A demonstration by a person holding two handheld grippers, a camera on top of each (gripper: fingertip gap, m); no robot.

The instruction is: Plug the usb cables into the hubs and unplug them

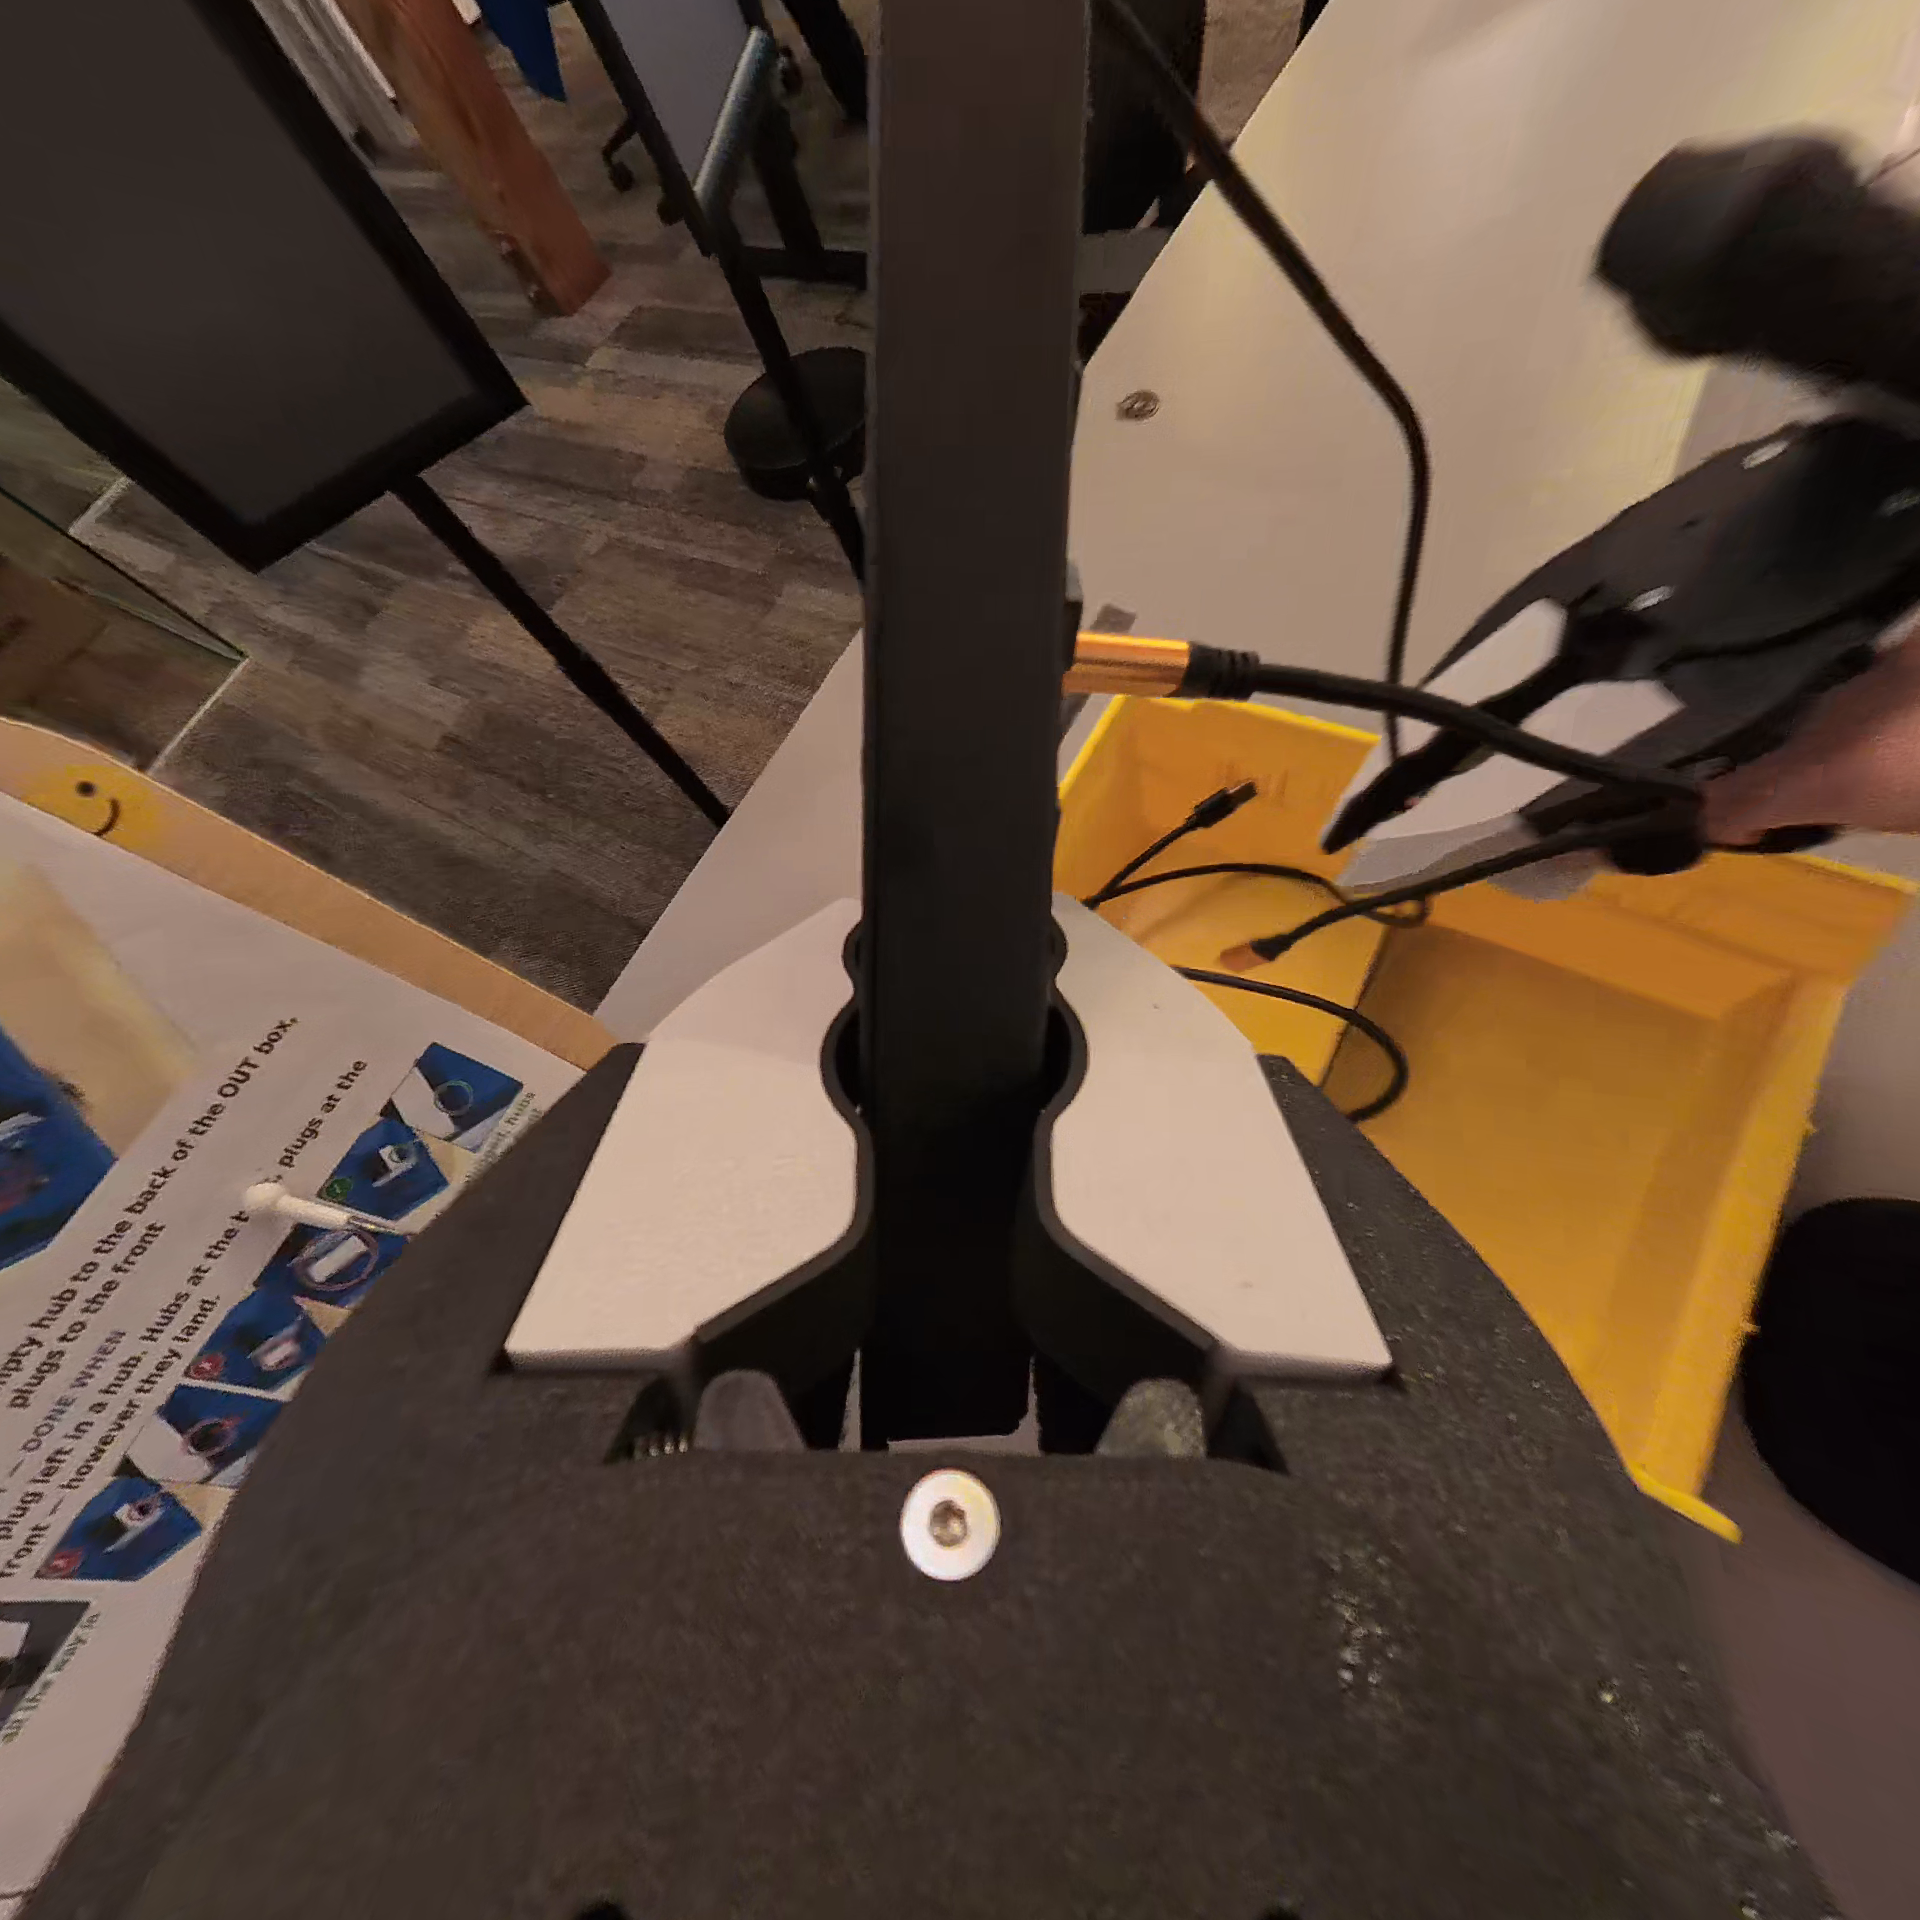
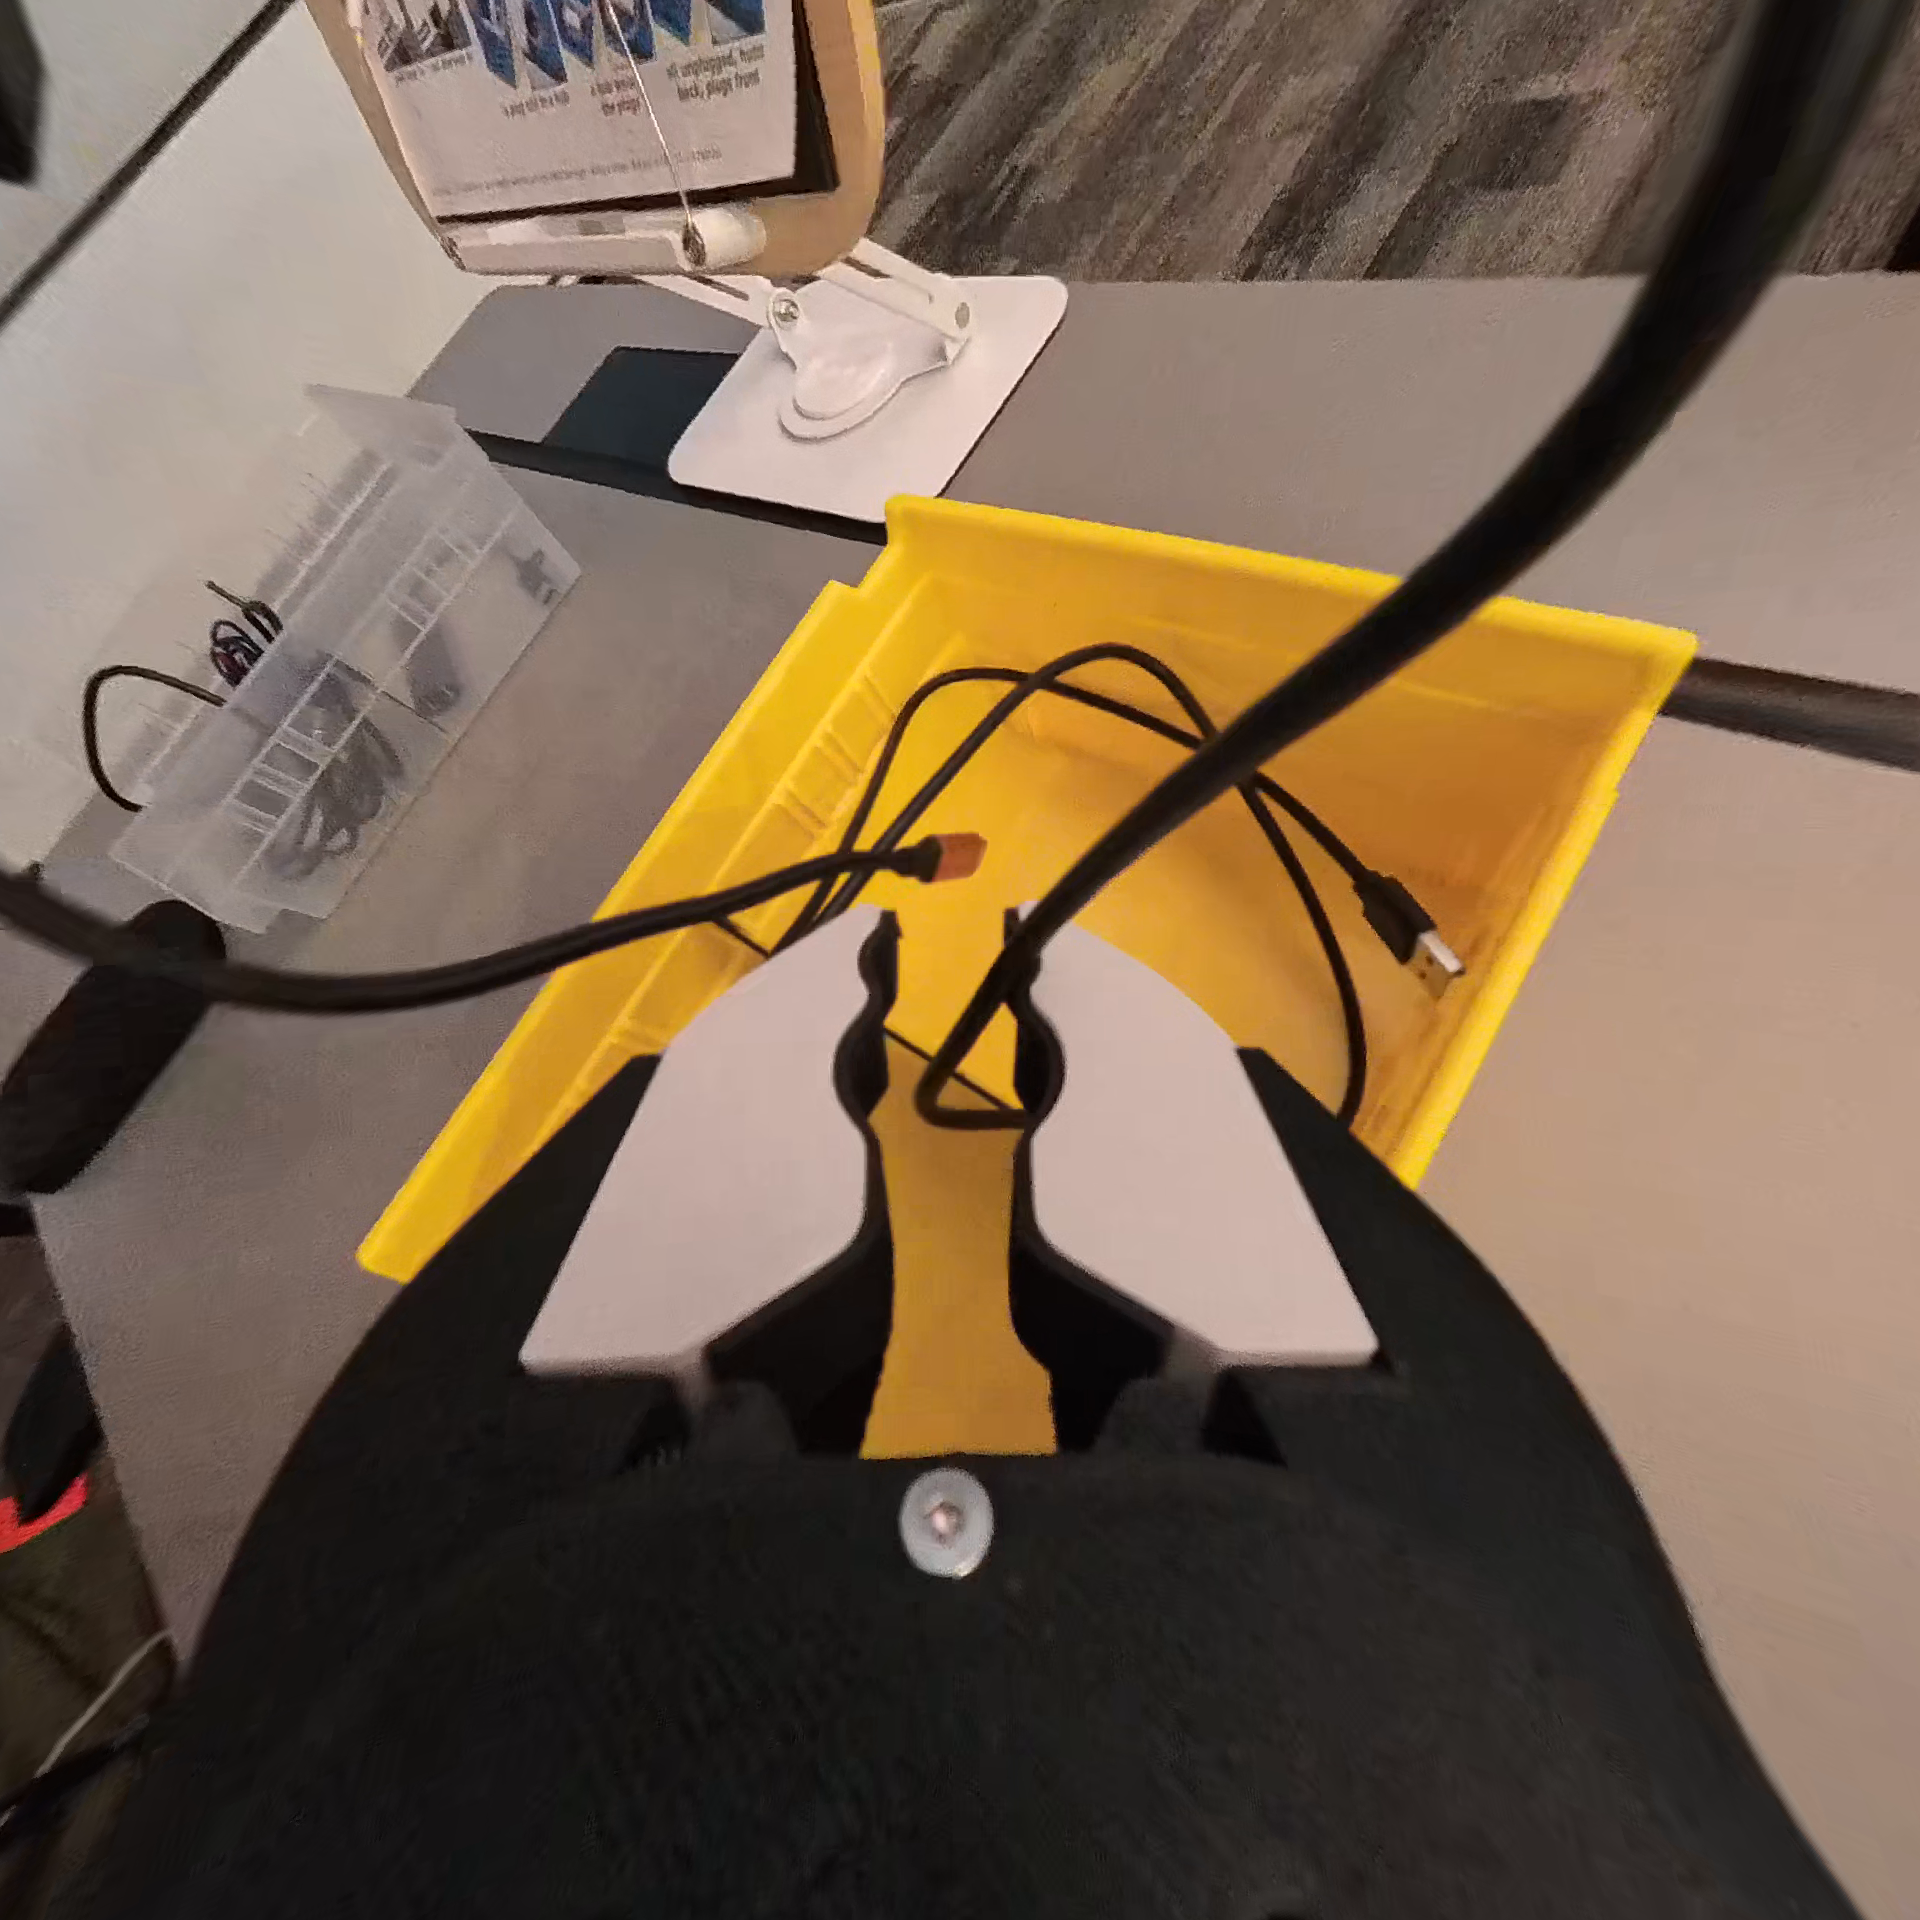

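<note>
Left gripper [image 1: 961, 935]: jaws clamped on a long black hub [image 1: 966, 520], which runs from between the fingers straight toward 12 o'clock and out of the top edge. A gold-collared plug [image 1: 1127, 665] sits in the hub's side at 3 o'clock; its black cable [image 1: 1455, 717] leads toward the right gripper [image 1: 1475, 831].

Right gripper [image 2: 945, 925]: jaws parted by a narrow gap, gripping nothing. A thick black cable [image 2: 1351, 644] loops through the gap against the right finger and arcs away to 1 o'clock.

Below both grippers lies an open yellow bin [image 2: 1143, 561], its rim clear on all sides in the right wrist view. Inside it is one thin cable [image 2: 1299, 852], its silver USB plug [image 2: 1429, 961] at 3 o'clock. One orange-tipped plug [image 2: 961, 854] hangs just above the fingertips at 12 o'clock.

On the grey table [image 2: 1662, 1039], at 10 o'clock, stands one clear plastic box [image 2: 343, 665] of cables; at 11 o'clock, one instruction sheet [image 2: 613, 94] on a white stand [image 2: 883, 384].
</note>
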